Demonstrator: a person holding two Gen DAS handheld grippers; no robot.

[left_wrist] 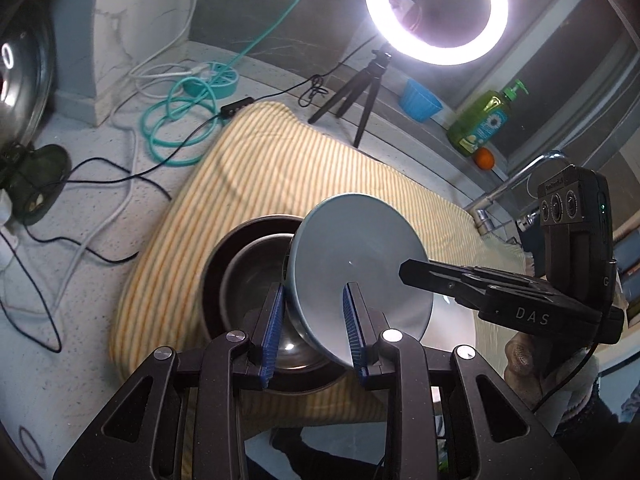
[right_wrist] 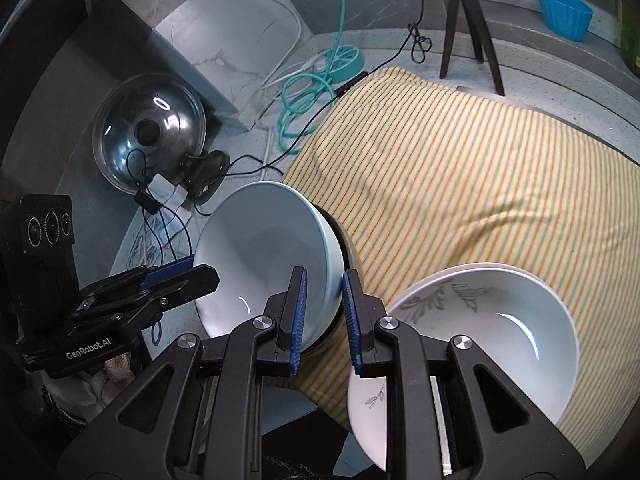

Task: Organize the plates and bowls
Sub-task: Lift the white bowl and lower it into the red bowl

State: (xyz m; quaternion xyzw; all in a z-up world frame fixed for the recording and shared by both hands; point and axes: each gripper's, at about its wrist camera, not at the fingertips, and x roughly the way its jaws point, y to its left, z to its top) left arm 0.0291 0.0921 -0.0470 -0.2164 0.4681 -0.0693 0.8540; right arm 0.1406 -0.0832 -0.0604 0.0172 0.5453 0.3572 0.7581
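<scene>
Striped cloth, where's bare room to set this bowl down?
Free: the far stretch of the striped cloth, toward the tripod. Crowded: the near edge, with the dark nested bowls and the white bowl on plates.

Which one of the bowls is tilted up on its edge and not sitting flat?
The pale blue bowl held by both tools: it stands tilted over the dark nested bowls. The white bowl sits flat on the leaf-patterned plate.
</scene>
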